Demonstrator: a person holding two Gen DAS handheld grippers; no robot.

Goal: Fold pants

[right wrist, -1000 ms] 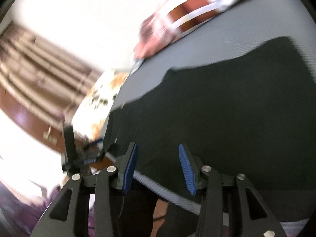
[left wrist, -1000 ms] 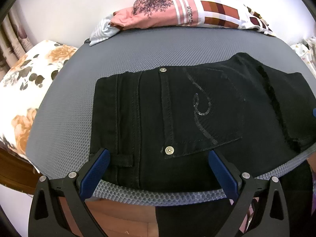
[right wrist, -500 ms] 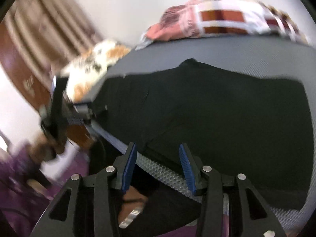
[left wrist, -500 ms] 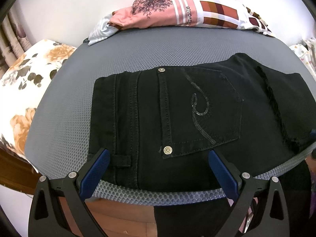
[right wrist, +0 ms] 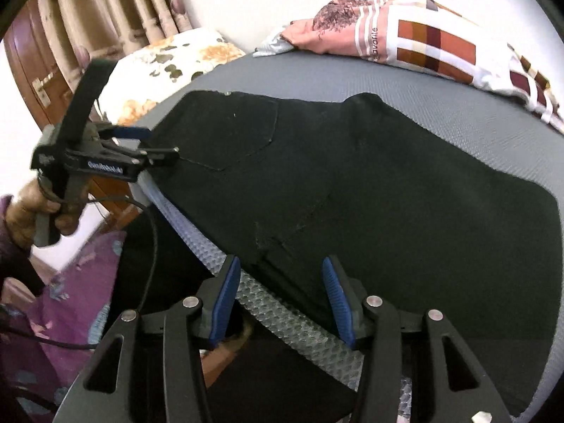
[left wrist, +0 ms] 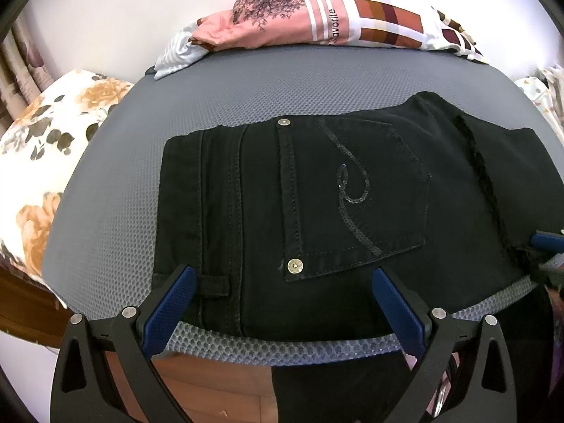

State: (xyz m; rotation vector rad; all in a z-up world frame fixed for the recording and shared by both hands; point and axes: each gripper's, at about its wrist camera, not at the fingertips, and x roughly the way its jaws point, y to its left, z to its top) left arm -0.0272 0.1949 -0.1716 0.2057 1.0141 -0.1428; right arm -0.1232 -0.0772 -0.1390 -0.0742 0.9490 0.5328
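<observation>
The black denim pants with a sequin curl on the back pocket lie flat on the grey mesh-covered mattress, with the waistband toward the left and the near edge of the cloth along the front edge of the mattress. The left gripper has its blue-padded fingers spread wide, one near the belt loop and the other below the pocket rivet; they hold nothing. The right gripper is also spread, with its fingers on both sides of the near edge at the crotch seam, and nothing is pinched yet.

The step in hand is probably to take the near edge with both grippers. To do it well, each gripper should take all layers together, deep enough that the thick denim does not slip. In the right wrist view the dark cloth is hard to read, so I cannot tell how many layers lie there. The pink patterned quilt at the far side is well apart.
</observation>
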